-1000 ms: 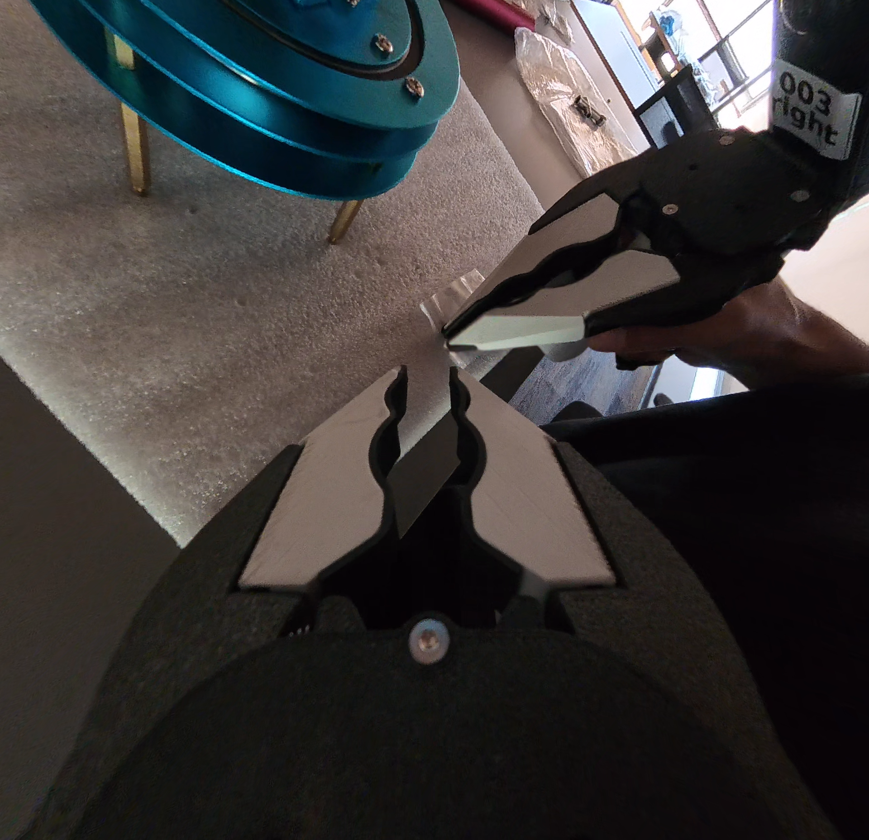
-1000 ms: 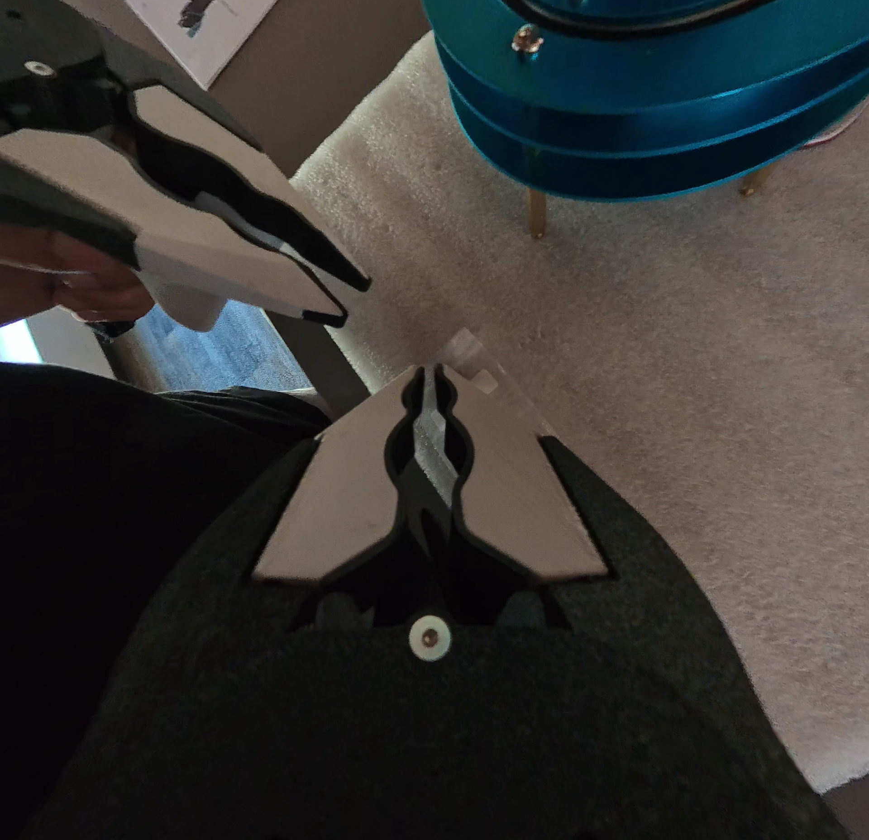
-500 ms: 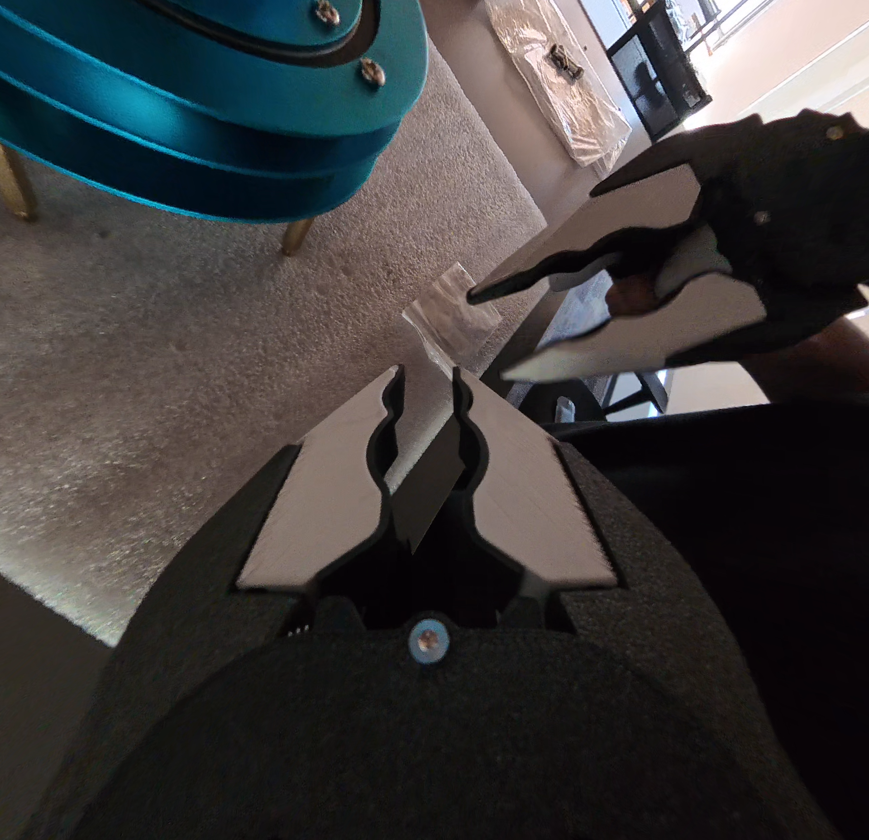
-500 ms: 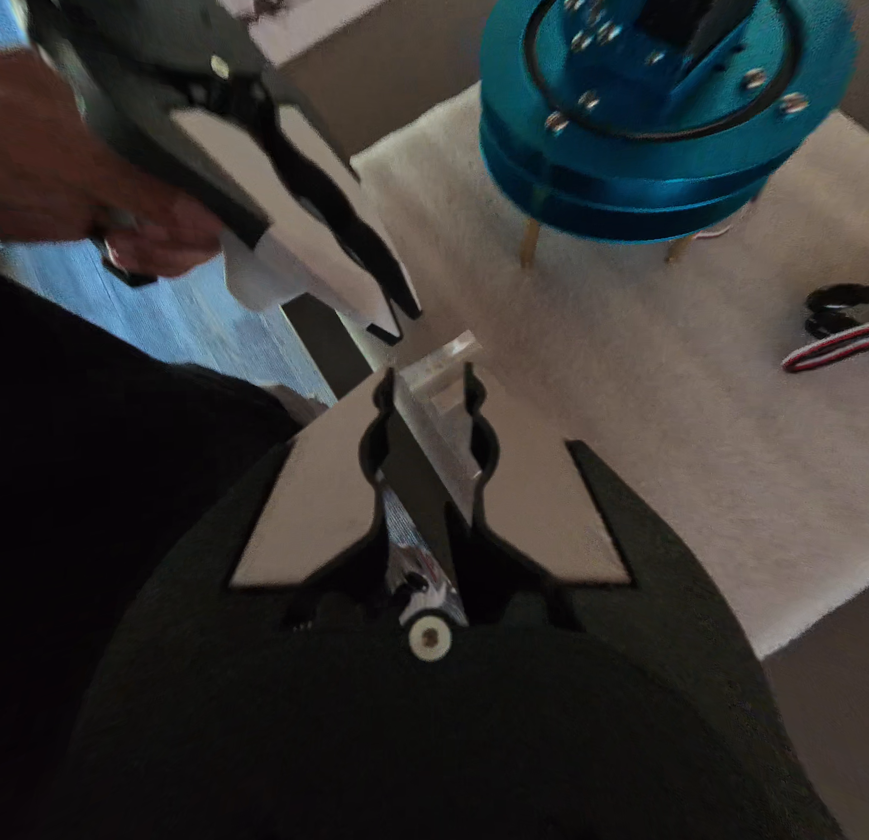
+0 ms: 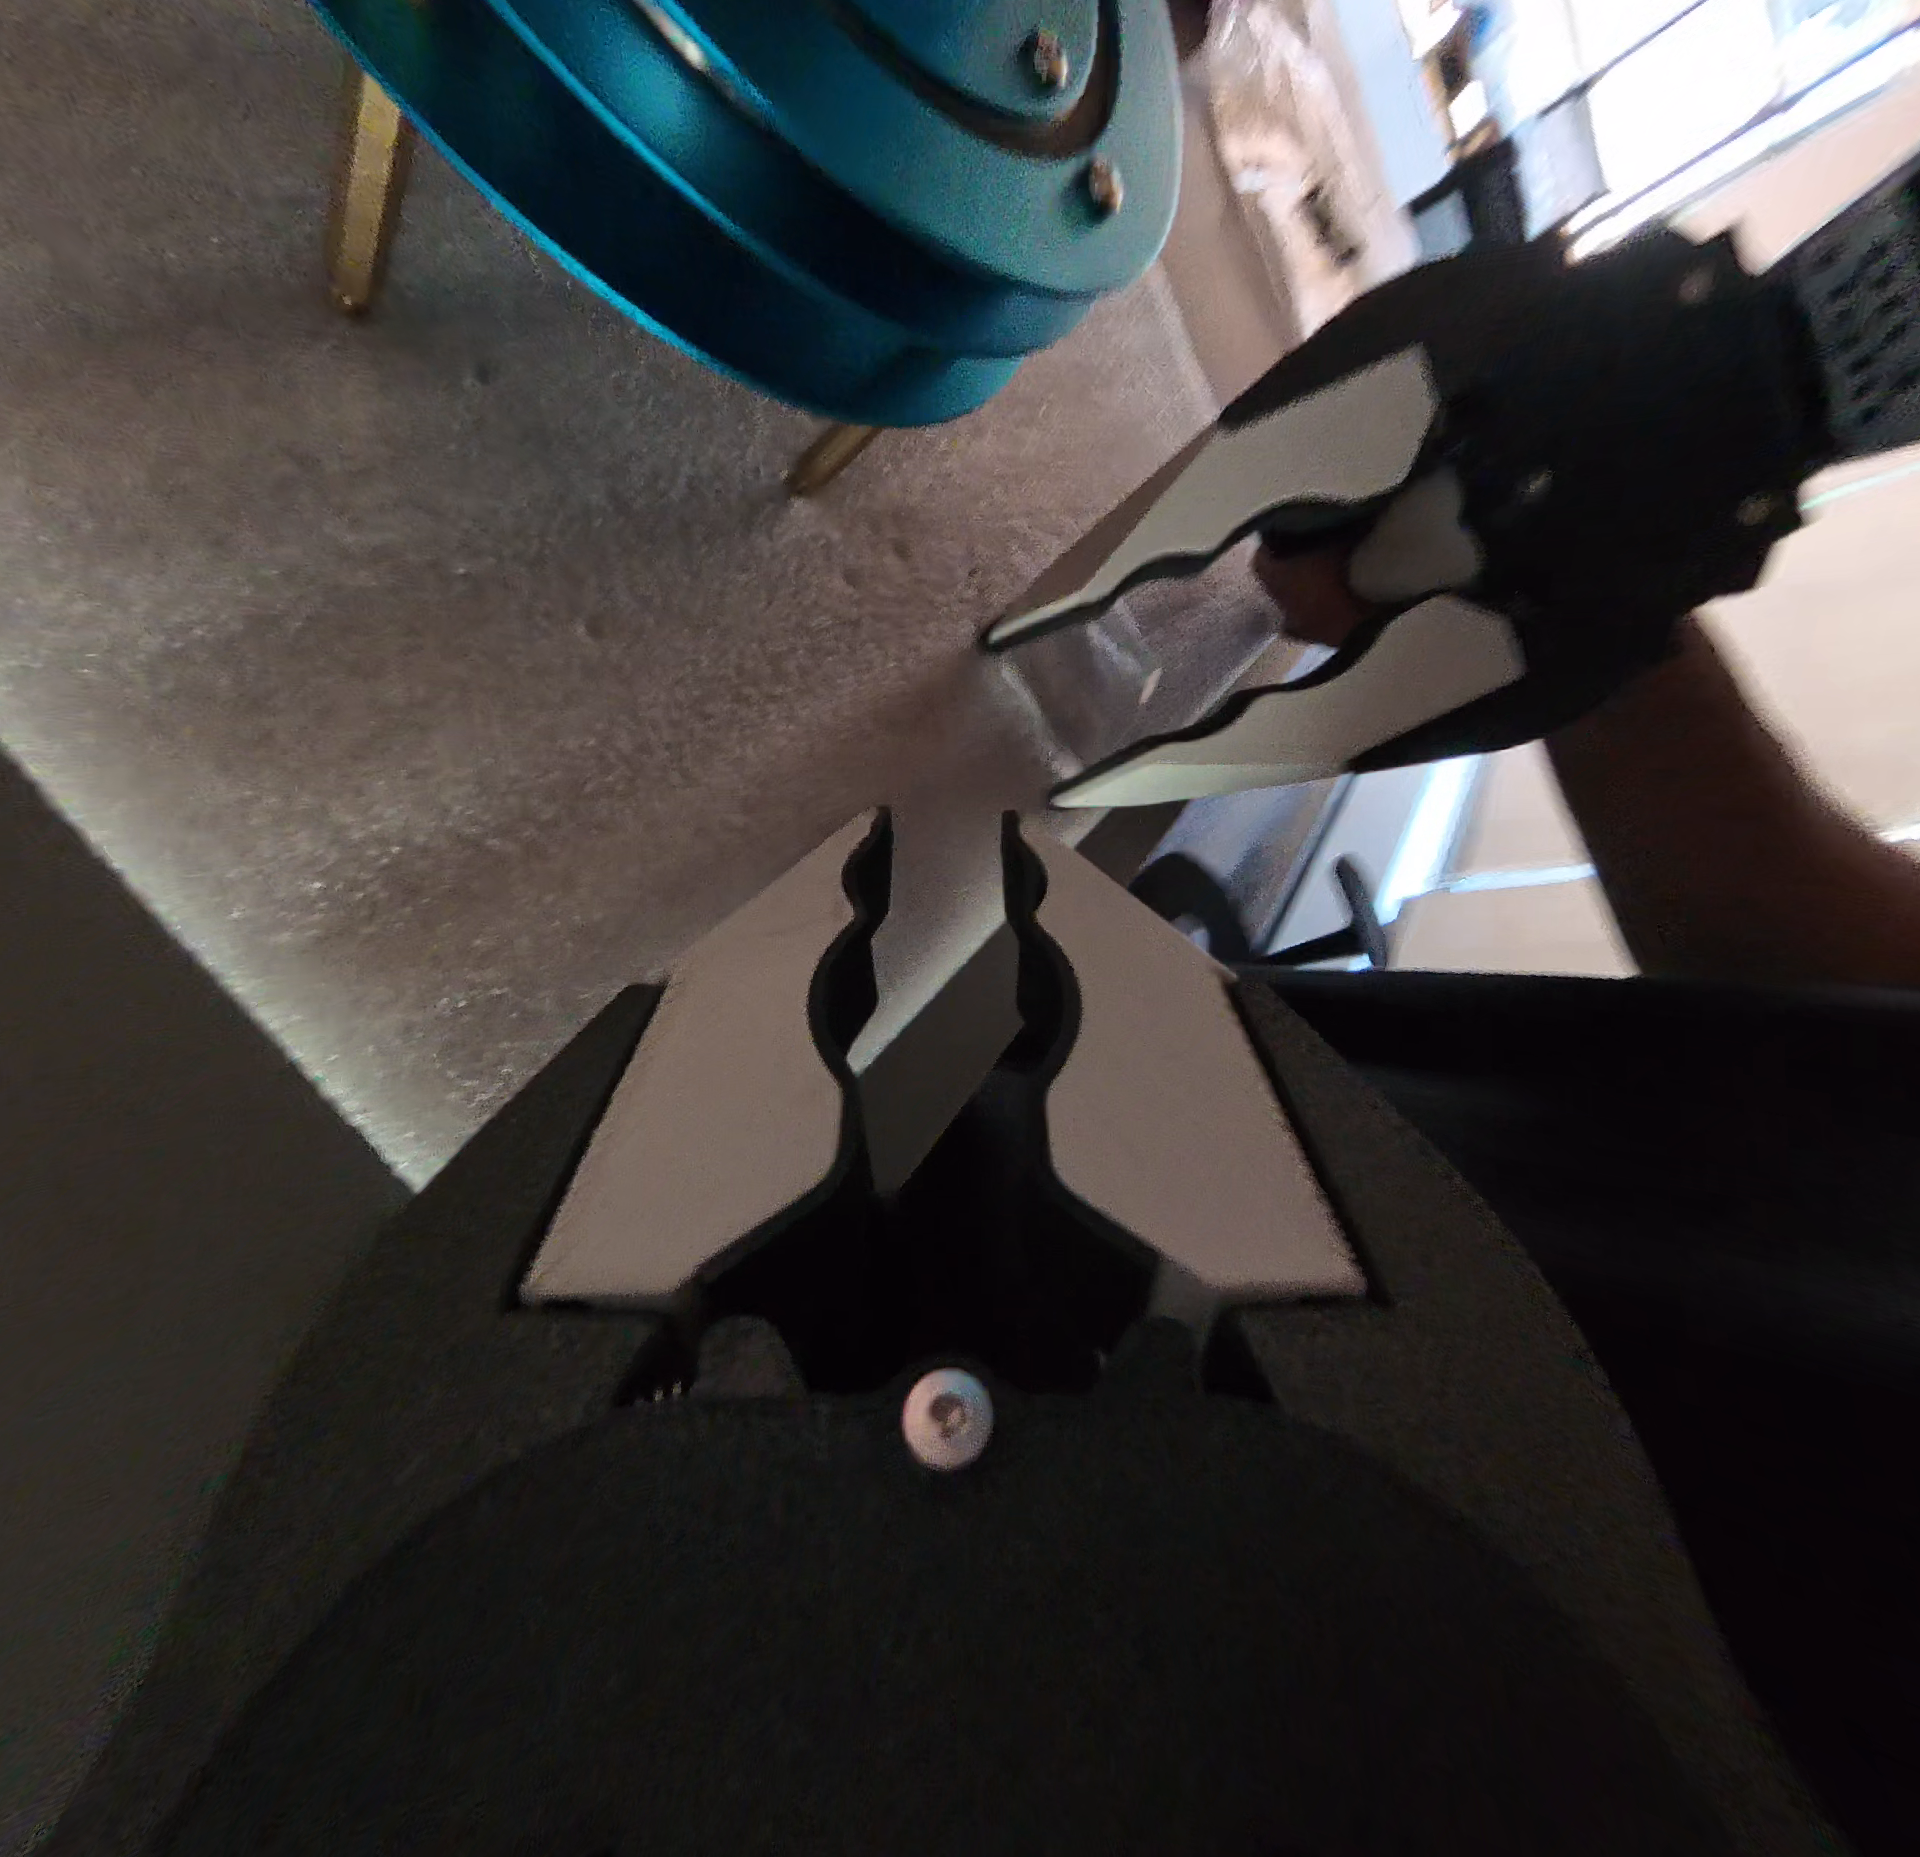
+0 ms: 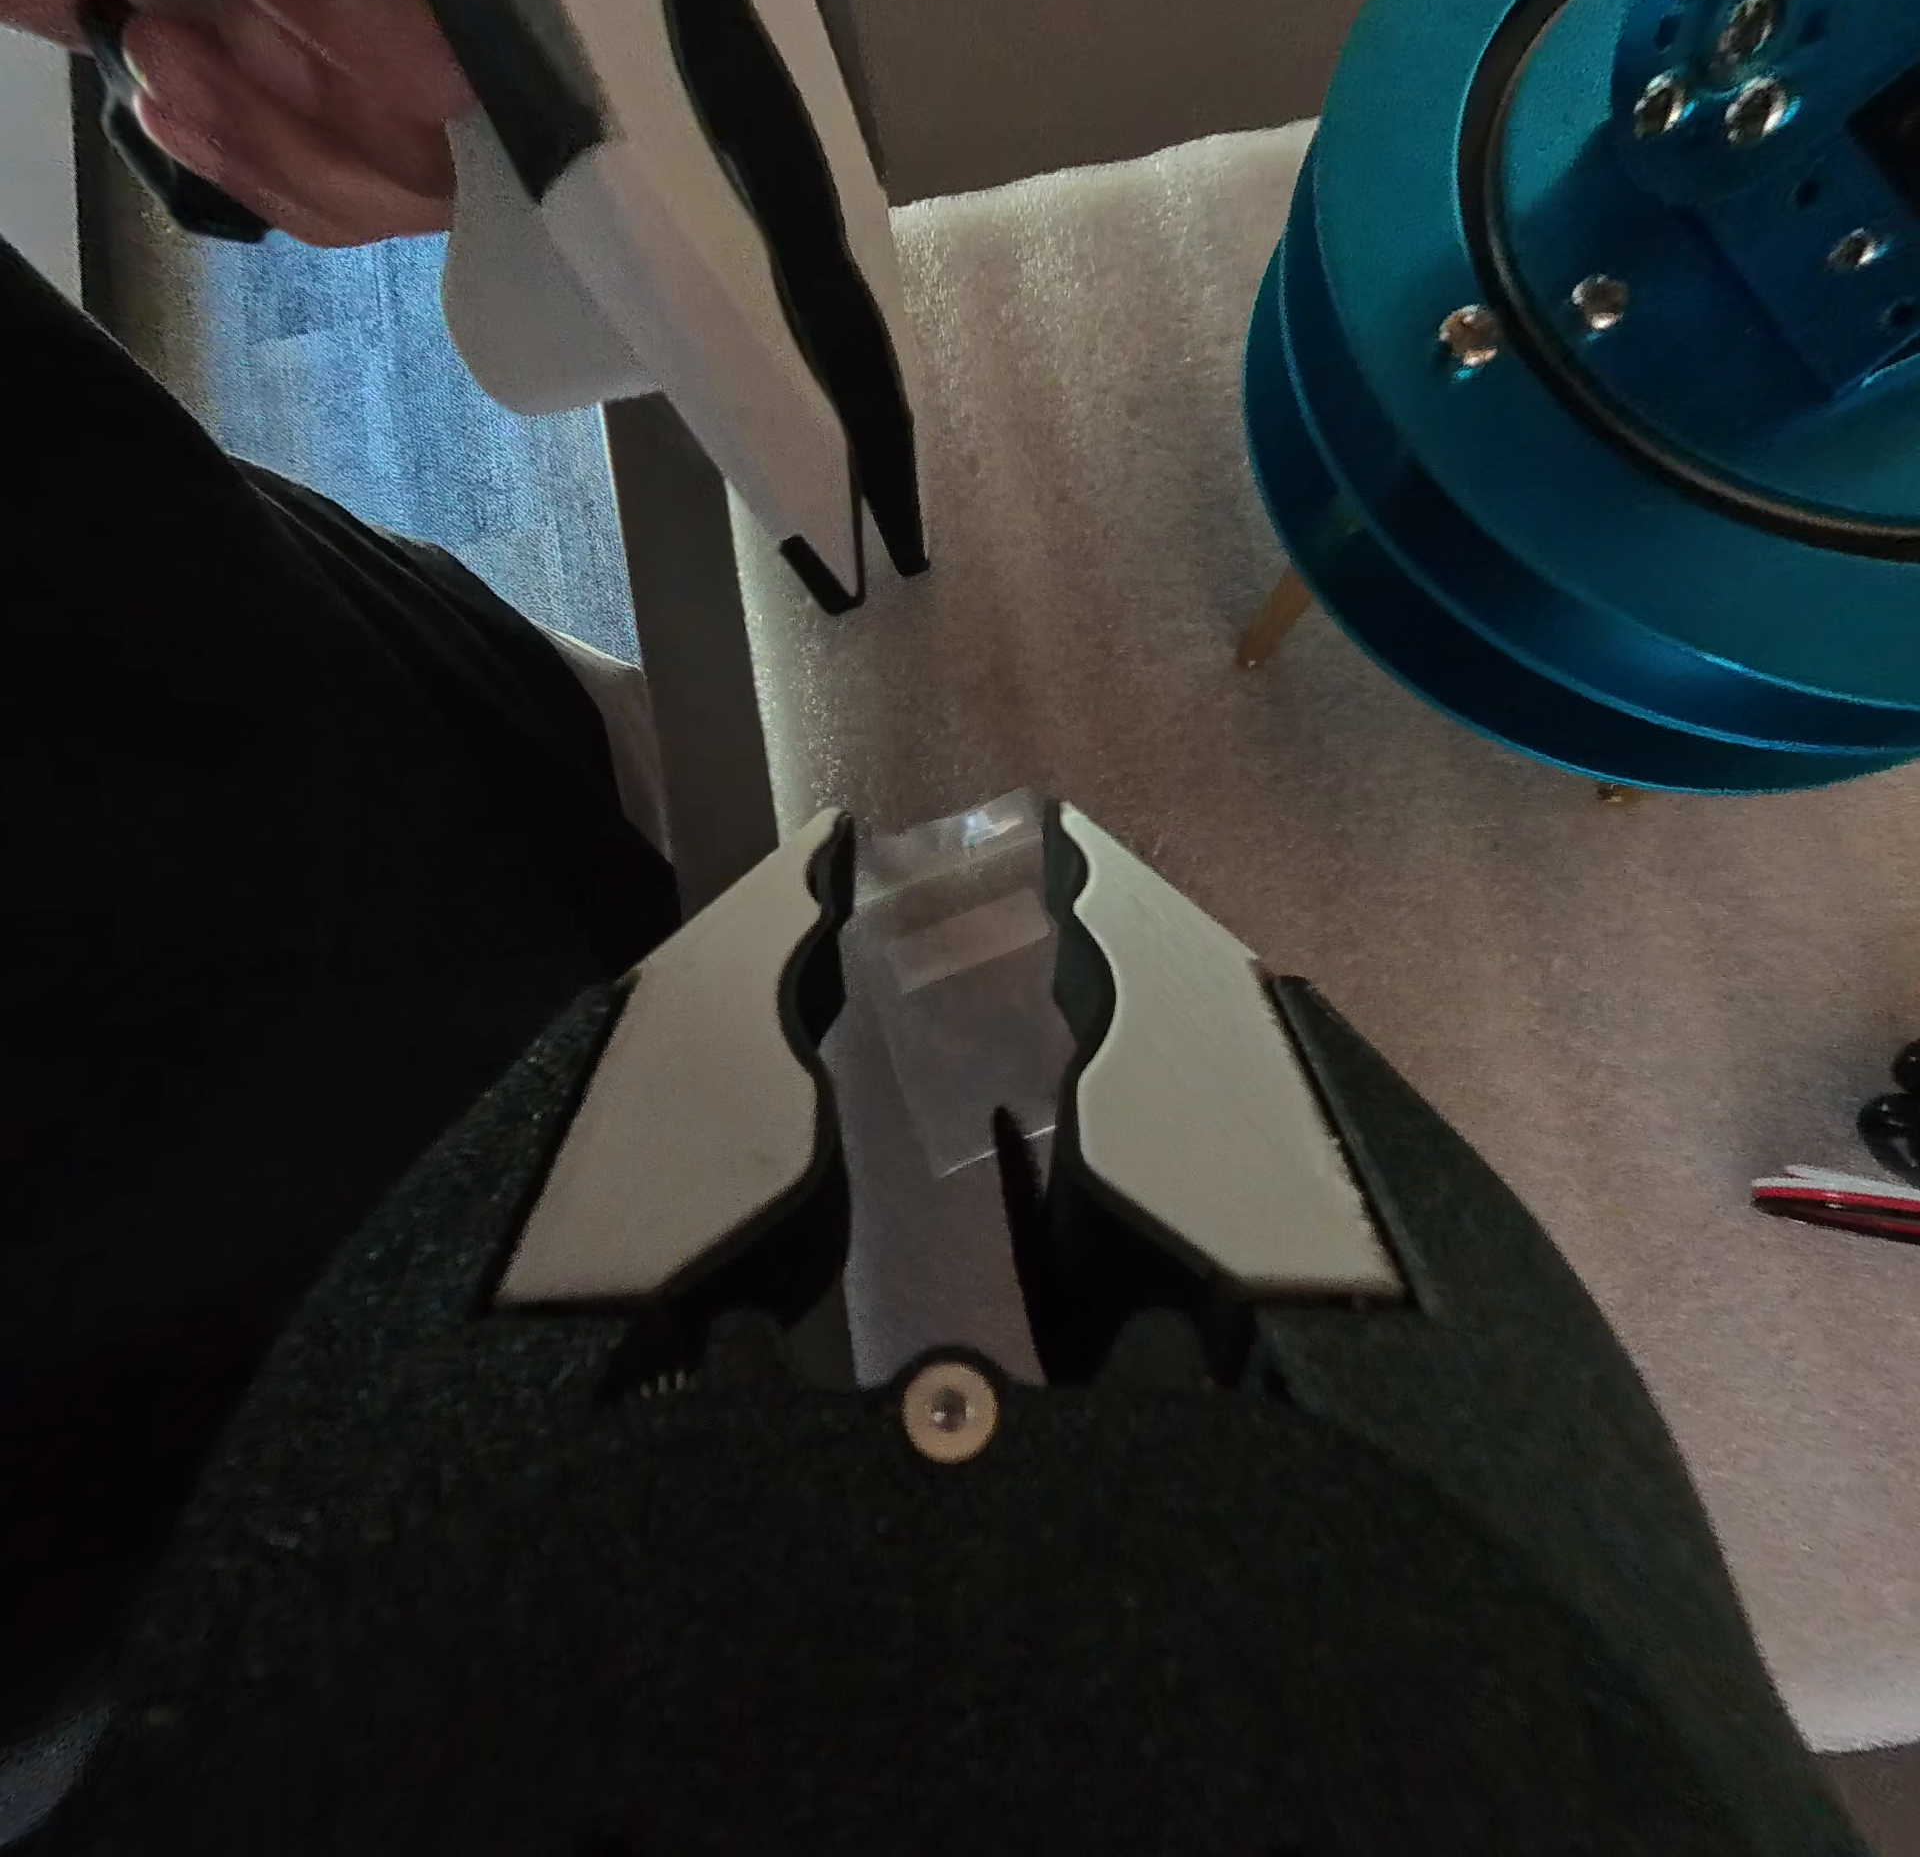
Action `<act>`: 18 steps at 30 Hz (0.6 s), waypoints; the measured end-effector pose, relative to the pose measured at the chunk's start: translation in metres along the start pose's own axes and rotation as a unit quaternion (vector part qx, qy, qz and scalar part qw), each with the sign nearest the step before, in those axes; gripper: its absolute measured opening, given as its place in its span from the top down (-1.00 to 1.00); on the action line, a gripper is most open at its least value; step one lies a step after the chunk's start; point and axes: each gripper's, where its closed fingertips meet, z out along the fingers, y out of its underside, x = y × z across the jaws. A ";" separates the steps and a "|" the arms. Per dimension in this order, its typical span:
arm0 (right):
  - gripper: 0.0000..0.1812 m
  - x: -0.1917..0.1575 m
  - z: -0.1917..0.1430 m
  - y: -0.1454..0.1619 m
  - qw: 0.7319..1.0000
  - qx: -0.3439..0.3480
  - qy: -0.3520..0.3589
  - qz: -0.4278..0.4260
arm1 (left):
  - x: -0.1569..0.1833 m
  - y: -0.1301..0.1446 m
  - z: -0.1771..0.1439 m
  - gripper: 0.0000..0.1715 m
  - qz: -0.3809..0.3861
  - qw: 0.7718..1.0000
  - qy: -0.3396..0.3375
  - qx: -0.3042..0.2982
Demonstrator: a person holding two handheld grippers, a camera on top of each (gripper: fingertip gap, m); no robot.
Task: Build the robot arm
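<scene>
The right gripper (image 6: pixel 948 831) is spread around a clear plastic bag (image 6: pixel 961 966), gripping nothing. The left gripper (image 5: pixel 943 831), parted and empty, hovers beside it over white foam (image 5: pixel 520 612).

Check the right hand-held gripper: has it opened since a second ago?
Yes. The right hand-held gripper, shut a second ago, now has its jaws apart around the clear plastic bag, above the white foam mat.

It looked like a lab or workshop. A blue metal disc assembly (image 6: pixel 1621 373) on brass standoffs (image 5: pixel 364 197) stood on white foam sheet (image 6: pixel 1195 768) ahead of the claws, wires (image 6: pixel 1839 1194) lay right, and office windows (image 5: pixel 1662 72) showed beyond.
</scene>
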 end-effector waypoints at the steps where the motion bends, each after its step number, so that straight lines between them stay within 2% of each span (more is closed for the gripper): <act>1: 0.73 0.001 -0.001 0.001 1.000 0.001 0.004 -0.010 | 0.004 -0.003 0.000 0.77 -0.019 1.000 0.017 0.010; 4: 0.80 0.003 -0.006 -0.001 1.000 0.015 0.016 -0.013 | 0.012 -0.009 0.001 0.73 -0.046 0.998 0.047 0.021; 8: 0.91 0.007 -0.024 -0.014 0.997 0.076 0.017 0.029 | 0.025 -0.017 0.008 0.72 -0.039 0.996 0.080 0.027; 14: 1.00 0.019 -0.057 -0.033 0.967 0.192 -0.037 0.162 | 0.045 -0.024 0.019 0.71 0.048 0.993 0.107 0.024; 18: 1.00 0.022 -0.065 -0.037 0.955 0.217 -0.056 0.192 | 0.062 -0.029 0.030 0.64 0.085 0.987 0.132 0.022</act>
